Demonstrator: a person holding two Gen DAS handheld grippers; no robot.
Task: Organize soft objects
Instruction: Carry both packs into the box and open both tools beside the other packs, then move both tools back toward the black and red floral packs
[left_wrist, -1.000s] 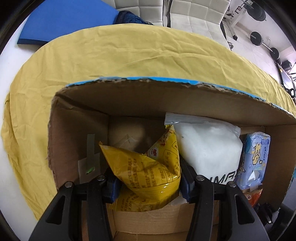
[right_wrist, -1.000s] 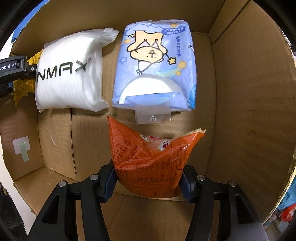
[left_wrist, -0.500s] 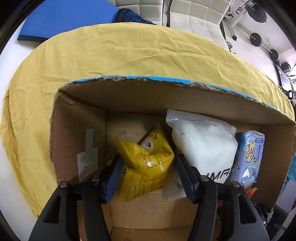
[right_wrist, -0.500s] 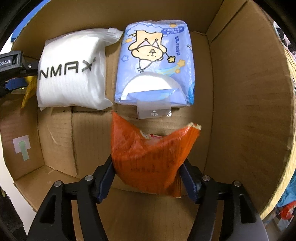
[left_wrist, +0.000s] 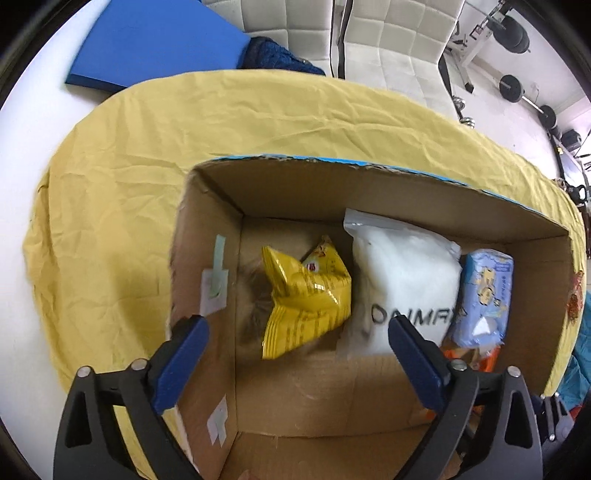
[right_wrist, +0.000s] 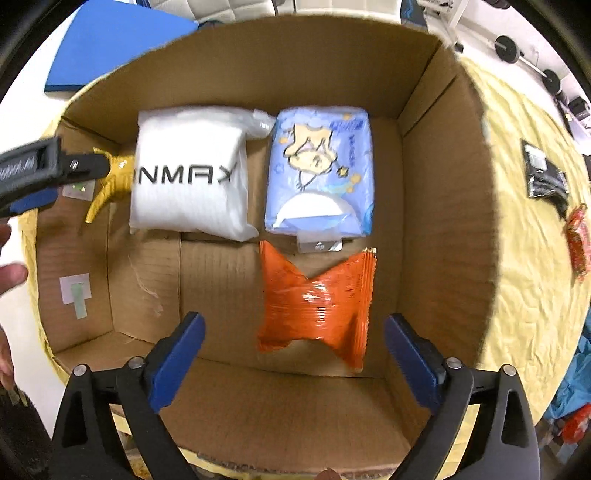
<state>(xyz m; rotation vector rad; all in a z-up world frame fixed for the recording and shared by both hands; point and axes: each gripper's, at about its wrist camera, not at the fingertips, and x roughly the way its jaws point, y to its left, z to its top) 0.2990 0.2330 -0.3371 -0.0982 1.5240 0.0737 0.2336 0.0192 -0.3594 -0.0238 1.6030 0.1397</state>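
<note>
A cardboard box (left_wrist: 295, 398) sits on a yellow cloth. Inside lie a yellow snack bag (left_wrist: 306, 295) at the far left, a white packet (left_wrist: 402, 273) marked NMAX, a blue tissue pack (left_wrist: 487, 291) and an orange snack bag (right_wrist: 317, 306). My left gripper (left_wrist: 295, 354) is open and empty above the yellow bag. My right gripper (right_wrist: 293, 350) is open and empty above the orange bag, which lies on the box floor (right_wrist: 221, 280) in front of the blue pack (right_wrist: 321, 177). The white packet (right_wrist: 188, 181) and the left gripper's finger (right_wrist: 48, 170) show in the right wrist view.
The yellow cloth (left_wrist: 258, 125) covers the table around the box. A blue mat (left_wrist: 155, 40) lies beyond it, with white chairs (left_wrist: 388, 33) behind. To the box's right lie a black packet (right_wrist: 543, 173) and a red snack bag (right_wrist: 578, 240).
Both grippers opened and pulled back upward. The yellow bag dropped from the left gripper and the orange bag from the right; both now rest in the box.
</note>
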